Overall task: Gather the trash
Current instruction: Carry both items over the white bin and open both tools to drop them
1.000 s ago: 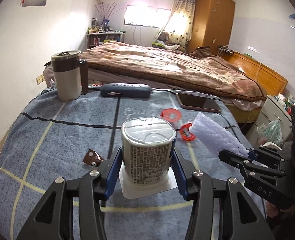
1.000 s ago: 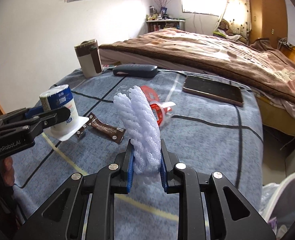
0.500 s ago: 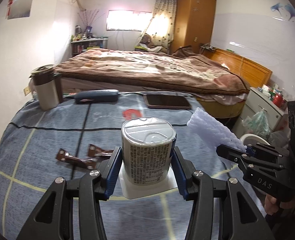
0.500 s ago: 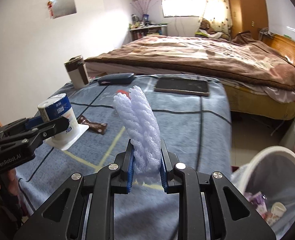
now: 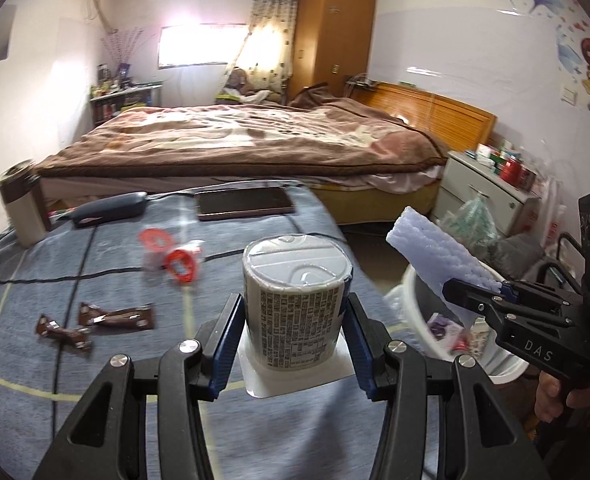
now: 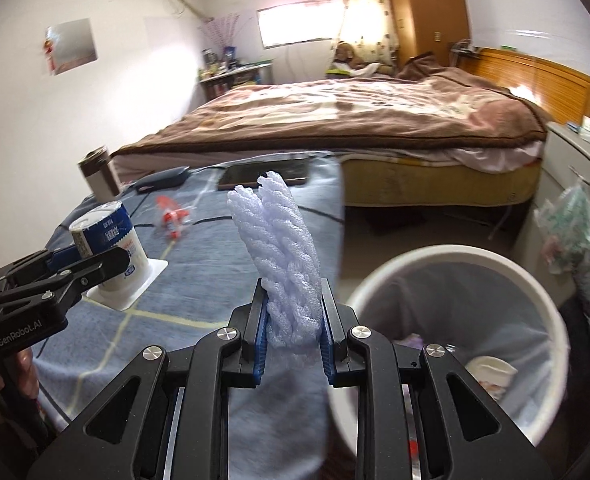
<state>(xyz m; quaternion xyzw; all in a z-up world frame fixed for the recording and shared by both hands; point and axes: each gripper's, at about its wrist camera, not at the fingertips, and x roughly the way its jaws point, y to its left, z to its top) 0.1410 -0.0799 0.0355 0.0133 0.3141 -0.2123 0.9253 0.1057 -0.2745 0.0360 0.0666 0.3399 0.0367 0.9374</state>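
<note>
My left gripper (image 5: 291, 344) is shut on a white yogurt cup (image 5: 295, 308) with a foil lid, held above the blue cloth-covered table (image 5: 55, 400). It also shows in the right wrist view (image 6: 107, 248). My right gripper (image 6: 291, 328) is shut on a white foam fruit net (image 6: 279, 248), held upright near the table's right edge; the net also shows in the left wrist view (image 5: 439, 256). A white trash bin (image 6: 455, 340) with a liner stands on the floor right of the table, holding some trash.
On the table lie two brown snack wrappers (image 5: 115, 316), red plastic rings in clear wrap (image 5: 175, 260), a phone (image 5: 243, 204), a dark glasses case (image 5: 111, 208) and a mug (image 5: 19, 208). A bed (image 5: 235, 140) stands beyond, a white nightstand (image 5: 483, 196) to the right.
Both grippers have swung right with their loads. The trash bin has come into fuller view, now close below and right of the right gripper.
</note>
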